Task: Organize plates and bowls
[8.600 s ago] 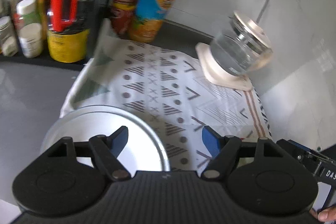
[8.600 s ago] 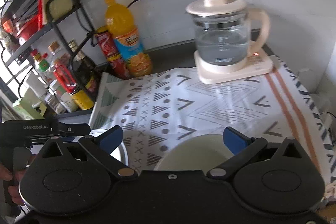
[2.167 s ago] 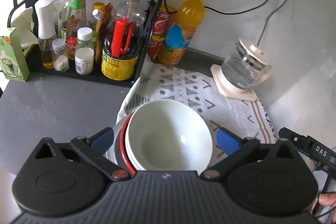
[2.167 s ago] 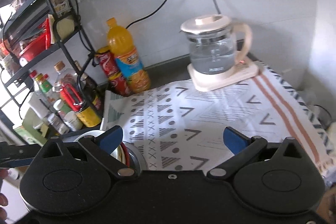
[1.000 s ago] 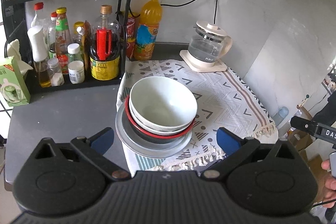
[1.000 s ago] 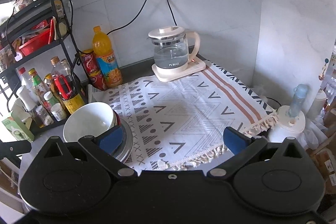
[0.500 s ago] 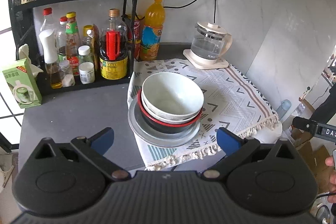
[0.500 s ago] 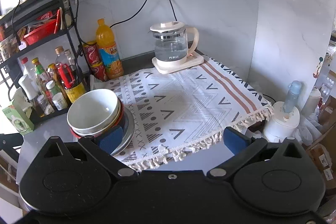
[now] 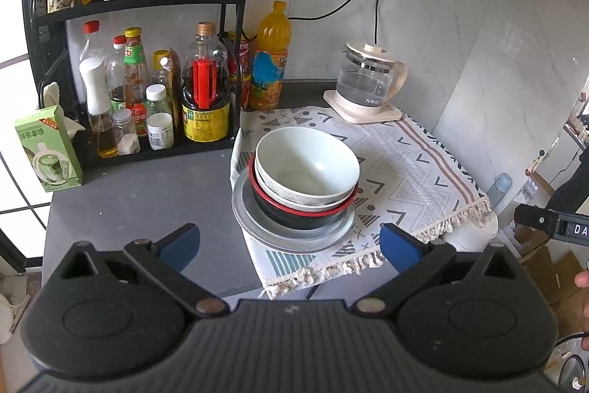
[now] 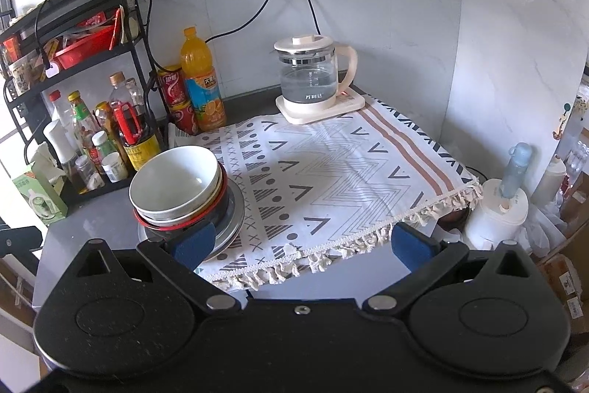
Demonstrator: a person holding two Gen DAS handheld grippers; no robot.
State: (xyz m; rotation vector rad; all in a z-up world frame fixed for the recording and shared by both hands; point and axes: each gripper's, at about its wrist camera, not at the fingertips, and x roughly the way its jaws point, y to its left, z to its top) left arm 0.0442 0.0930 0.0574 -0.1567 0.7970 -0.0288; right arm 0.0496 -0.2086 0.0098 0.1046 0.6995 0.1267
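Bowls nested: pale white bowl [image 9: 307, 164] on top, speckled grey bowl [image 9: 294, 199] under it, black bowl with red rim [image 9: 302, 220] lowest, all stacked on grey metal plate [image 9: 257, 227]. Stack sat ahead of left tool [image 9: 289, 244], centred between its blue fingertips, clear of both. Left tool spread wide, released, grasping nothing. Right tool [image 10: 302, 244] likewise spread wide and empty, stack [image 10: 176, 183] ahead and off to its left, left blue pad overlapping plate rim in that view; touching or not, impossible to tell. Plate rested on near left corner of patterned cloth [image 9: 405, 168], fringe hanging over bench [image 9: 147, 194] edge. Farther ahead, glass kettle [image 9: 368, 83] on cream base at cloth's far end, orange juice bottle [image 9: 270, 58] left of it. Black rack [image 9: 140, 2] with sauce bottles stood ahead-left of left tool, green carton [image 9: 48, 150] beside it. Fingers of a hand [image 9: 583, 290] seen at far right edge.
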